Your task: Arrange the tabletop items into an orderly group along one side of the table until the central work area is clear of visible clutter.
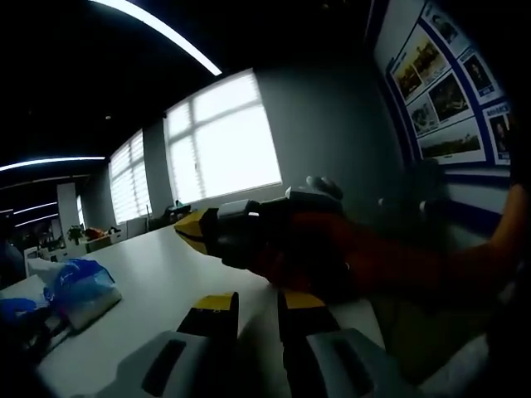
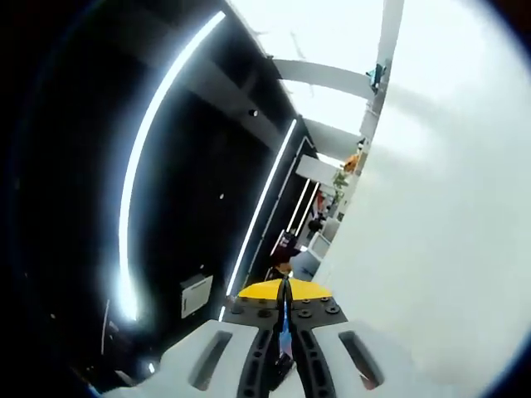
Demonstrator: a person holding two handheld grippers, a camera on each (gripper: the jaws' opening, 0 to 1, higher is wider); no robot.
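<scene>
From the left gripper view we look low across the white tabletop (image 1: 166, 265) toward bright windows (image 1: 222, 137). The right gripper view is rolled sideways, close against that same tabletop (image 2: 431, 249), facing dark ceiling light strips (image 2: 149, 157).

Bag (image 1: 79, 290) left on table (image 1: 166, 265)

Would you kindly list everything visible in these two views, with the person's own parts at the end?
Table: one, white, runs under both claws.
Plastic bag: one, clear with blue, on the table at the left edge of the left gripper view.
Windows: several, bright, on the far wall.
Poster board: one, blue-framed with photos, on the wall at right.
Ceiling lights: several strips, white, overhead.
Left claw: one, grey with yellow tips, slightly open.
Right claw: one, yellow tips closed; crosses the left gripper view.
</scene>
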